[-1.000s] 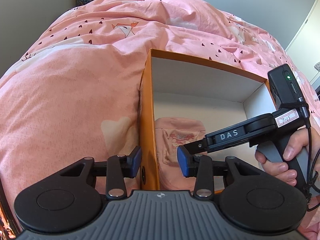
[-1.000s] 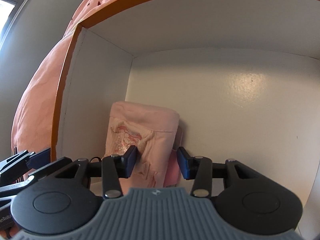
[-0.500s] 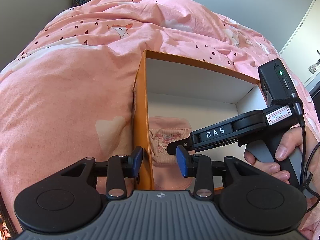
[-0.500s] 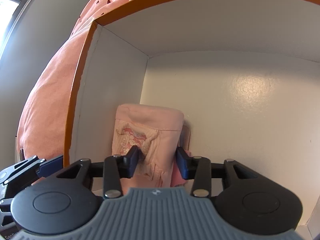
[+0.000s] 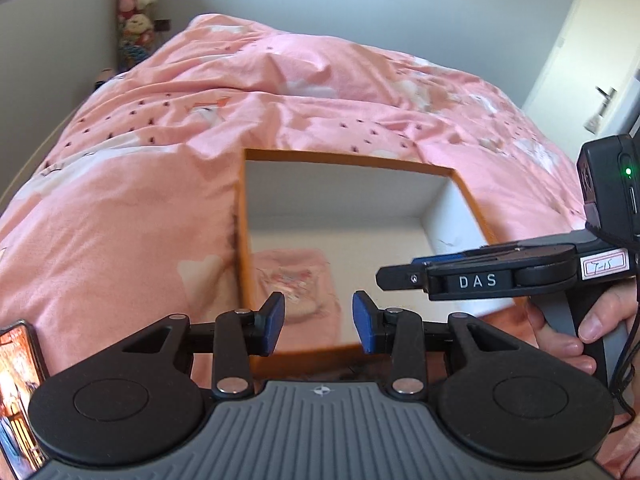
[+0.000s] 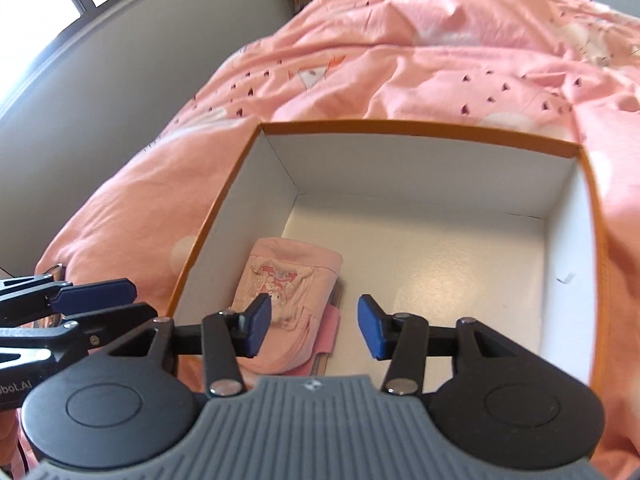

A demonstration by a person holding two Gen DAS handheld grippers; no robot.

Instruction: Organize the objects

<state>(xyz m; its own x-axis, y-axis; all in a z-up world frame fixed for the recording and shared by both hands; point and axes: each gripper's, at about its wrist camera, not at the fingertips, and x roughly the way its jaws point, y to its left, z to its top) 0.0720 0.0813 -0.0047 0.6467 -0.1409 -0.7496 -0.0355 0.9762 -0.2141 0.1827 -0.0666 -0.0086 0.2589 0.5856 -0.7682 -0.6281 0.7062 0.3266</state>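
An orange box with a white inside [image 6: 440, 136] [image 5: 344, 160] sits on the pink bed. A folded pink garment with a cartoon print [image 6: 288, 284] [image 5: 296, 280] lies in the box's near left corner. My right gripper [image 6: 314, 330] is open and empty above the box, raised clear of the garment; it also shows in the left wrist view [image 5: 396, 276]. My left gripper [image 5: 319, 327] is open and empty above the box's near left edge; its fingers [image 6: 96, 292] show at the left of the right wrist view.
A pink patterned duvet [image 5: 160, 168] [image 6: 400, 60] covers the bed around the box. A phone [image 5: 16, 392] lies at the near left. Plush toys [image 5: 136, 4] stand in the far corner. A door [image 5: 592, 60] is at the right.
Both grippers have pulled up and back from the box. The right gripper has opened wider and left the folded garment lying in the box.
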